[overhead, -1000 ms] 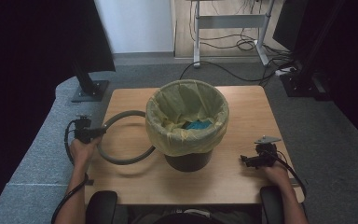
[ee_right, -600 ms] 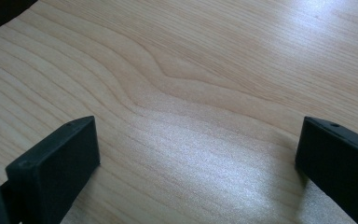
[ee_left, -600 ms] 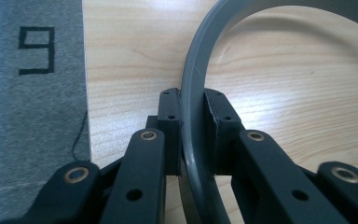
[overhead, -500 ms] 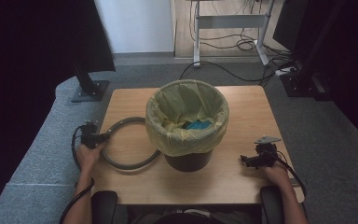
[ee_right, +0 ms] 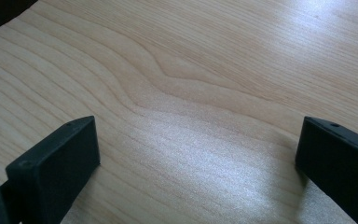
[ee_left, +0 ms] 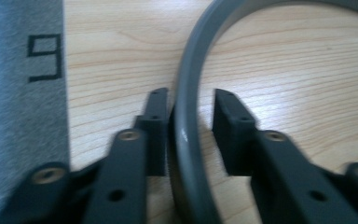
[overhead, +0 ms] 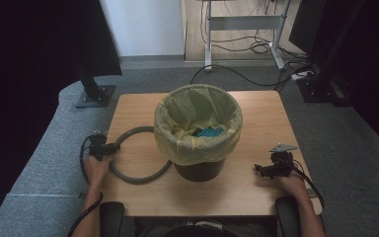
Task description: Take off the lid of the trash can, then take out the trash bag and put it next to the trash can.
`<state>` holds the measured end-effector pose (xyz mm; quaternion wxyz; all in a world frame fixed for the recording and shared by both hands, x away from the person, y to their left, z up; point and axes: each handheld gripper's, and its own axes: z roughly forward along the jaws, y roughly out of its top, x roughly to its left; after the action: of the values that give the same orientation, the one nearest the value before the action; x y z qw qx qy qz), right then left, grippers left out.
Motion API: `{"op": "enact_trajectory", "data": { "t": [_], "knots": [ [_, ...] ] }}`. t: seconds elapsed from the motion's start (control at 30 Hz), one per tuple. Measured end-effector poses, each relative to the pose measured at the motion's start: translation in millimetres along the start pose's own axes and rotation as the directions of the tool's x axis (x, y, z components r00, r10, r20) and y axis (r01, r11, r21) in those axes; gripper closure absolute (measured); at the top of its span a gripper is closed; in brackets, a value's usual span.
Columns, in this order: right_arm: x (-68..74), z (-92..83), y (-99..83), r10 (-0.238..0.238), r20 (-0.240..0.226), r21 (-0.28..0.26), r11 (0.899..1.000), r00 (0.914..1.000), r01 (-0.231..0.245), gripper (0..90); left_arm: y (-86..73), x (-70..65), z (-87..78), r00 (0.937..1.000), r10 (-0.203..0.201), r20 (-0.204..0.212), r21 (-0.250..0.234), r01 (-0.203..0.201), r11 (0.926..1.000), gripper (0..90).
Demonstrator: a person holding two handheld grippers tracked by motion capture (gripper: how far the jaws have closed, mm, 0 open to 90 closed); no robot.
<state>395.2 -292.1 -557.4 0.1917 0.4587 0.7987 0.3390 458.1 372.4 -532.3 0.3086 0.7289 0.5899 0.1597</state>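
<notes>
The left gripper (ee_left: 186, 126) is letting go of the grey ring (overhead: 137, 157): its jaws have just been opening and the ring, lying flat on the table (overhead: 276, 118) beside the lined bin (overhead: 198, 131), seems freed. The right gripper (overhead: 269, 169) is resting wide open, idle.

High view: above person's side, looks forward and down on whole wooden table (overhead: 256, 113), far off. Left gripper view: very near, looks down on table's left edge and grey ring (ee_left: 189, 107), shared with high view (overhead: 128, 175). Right gripper view: close, low over tabletop.
</notes>
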Motion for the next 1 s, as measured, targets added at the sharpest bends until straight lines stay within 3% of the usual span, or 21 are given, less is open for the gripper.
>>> {"op": "enact_trajectory", "data": {
  "t": [0.13,0.23,0.4,0.67,1.0],
  "knots": [
    [0.2,-0.2,-0.1,0.0,0.0,0.0,1.0,1.0,0.0,0.0,-2.2,-4.5,2.8,0.9983,0.054,-0.023,-0.01,-0.055,0.9985,43.9],
    [0.4,-0.3,-0.2,0.001,0.0,0.001,1.0,1.0,-0.001,0.0,-4.3,-9.6,6.4,0.9923,0.113,-0.052,-0.007,-0.113,0.9935,30.5],
    [0.6,-0.4,-0.4,-0.001,-0.001,0.0,1.0,1.0,0.001,0.0,-9.1,-14.5,10.7,0.9902,0.135,-0.038,-0.026,-0.136,0.9904,12.7],
    [1.1,-0.8,-0.6,0.0,-0.003,0.001,1.0,1.0,0.0,0.0,-12.3,-15.3,10.0,0.99,0.136,-0.037,0.005,-0.136,0.9907,0.1],
    [1.3,-0.7,-0.6,-0.001,-0.004,0.001,1.0,1.0,0.001,0.0,-11.7,-14.1,10.2,0.9901,0.137,-0.034,0.004,-0.137,0.9906,0.0]
  ]
}}
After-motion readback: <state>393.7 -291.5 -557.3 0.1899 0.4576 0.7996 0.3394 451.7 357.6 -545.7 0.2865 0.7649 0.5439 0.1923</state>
